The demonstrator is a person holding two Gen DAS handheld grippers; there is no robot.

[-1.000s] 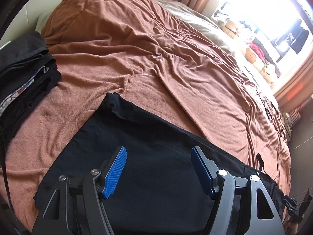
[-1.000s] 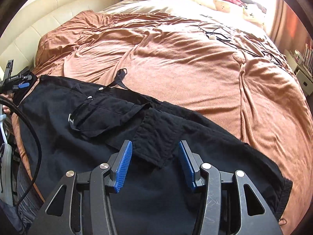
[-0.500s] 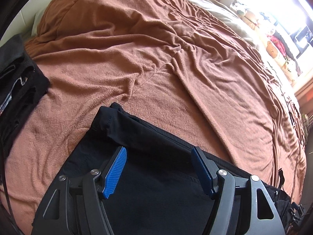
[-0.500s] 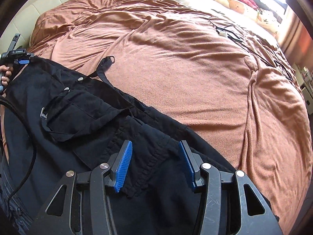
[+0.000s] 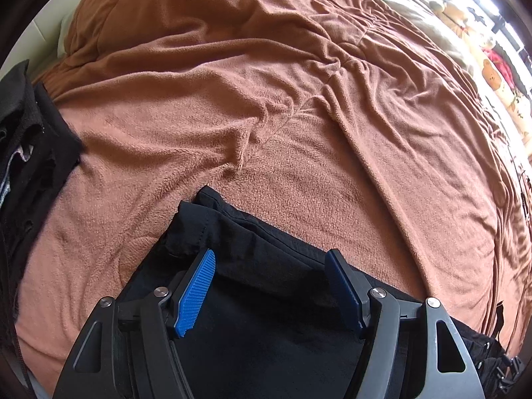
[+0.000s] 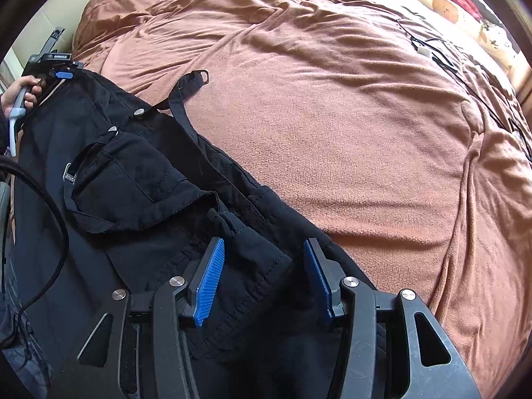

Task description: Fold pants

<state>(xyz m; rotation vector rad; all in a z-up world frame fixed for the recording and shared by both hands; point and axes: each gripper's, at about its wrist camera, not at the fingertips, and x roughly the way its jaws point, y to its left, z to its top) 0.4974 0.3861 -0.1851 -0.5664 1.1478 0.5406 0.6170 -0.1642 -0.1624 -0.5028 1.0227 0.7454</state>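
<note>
Black pants (image 5: pixel 266 326) lie flat on a brown blanket (image 5: pixel 266 99), running along its near side. My left gripper (image 5: pixel 270 259) hangs open close over one end of them, where a folded corner (image 5: pixel 199 212) sticks out; the blue pads (image 5: pixel 196 292) stand on either side of the far edge without pressing it. In the right wrist view the pants (image 6: pixel 133 183) show a flap pocket, snaps and a loose strap (image 6: pixel 186 99). My right gripper (image 6: pixel 264 246) is open just above a ridge of fabric near the far seam. A person's hand (image 6: pixel 25 91) holds the other gripper's handle at the far left.
A stack of dark folded clothes (image 5: pixel 30 139) lies at the left edge of the bed. Thin cables (image 6: pixel 435 50) trail over the blanket at the far right. Stuffed toys (image 5: pixel 492 73) sit by the bright window. A cream headboard (image 6: pixel 33 33) borders the far left.
Both grippers have sunk toward the pants and tipped further downward, coming forward over the far edge. Their jaws kept the same width. The pants have not moved.
</note>
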